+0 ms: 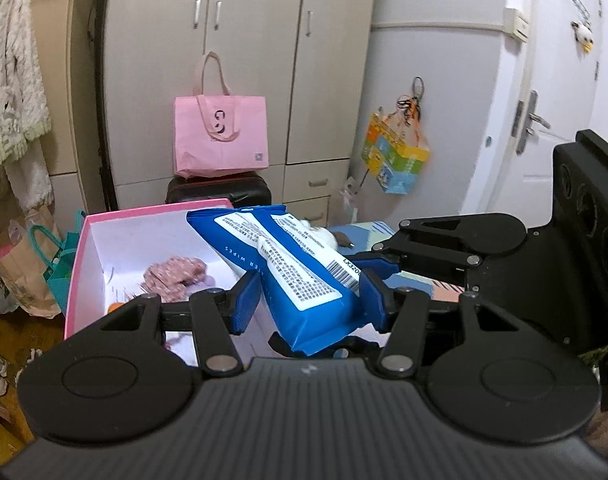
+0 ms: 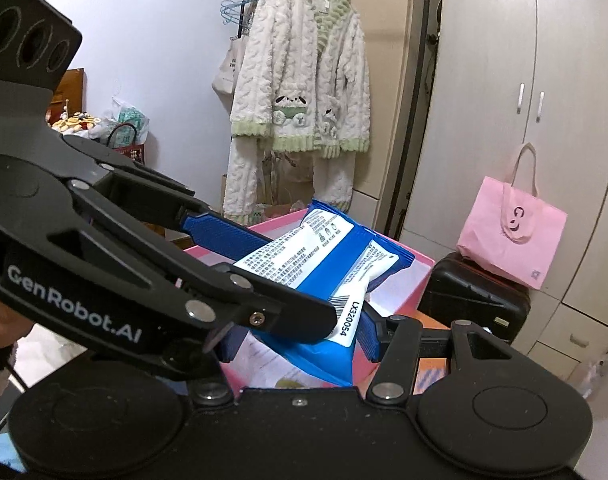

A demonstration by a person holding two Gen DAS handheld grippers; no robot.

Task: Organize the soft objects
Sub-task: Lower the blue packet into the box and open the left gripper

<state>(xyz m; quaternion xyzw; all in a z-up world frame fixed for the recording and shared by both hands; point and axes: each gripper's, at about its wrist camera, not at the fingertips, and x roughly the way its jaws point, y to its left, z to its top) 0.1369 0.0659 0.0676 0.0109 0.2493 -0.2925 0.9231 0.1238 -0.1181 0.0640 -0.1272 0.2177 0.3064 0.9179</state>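
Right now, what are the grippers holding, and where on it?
Both hold one blue wet-wipes pack above the pink box. The left gripper clamps its near end; the right gripper grips the same end, by the barcode label.

The pack of wet wipes [image 1: 300, 276] is blue and soft, with a big white label full of small print and a barcode. It is up in the air, tilted, with its far end higher and over the pink box [image 1: 84, 256]. The box is open, pink outside and white inside. A small pink flowery cloth thing [image 1: 174, 276] lies on the box's floor, to the left of the pack.
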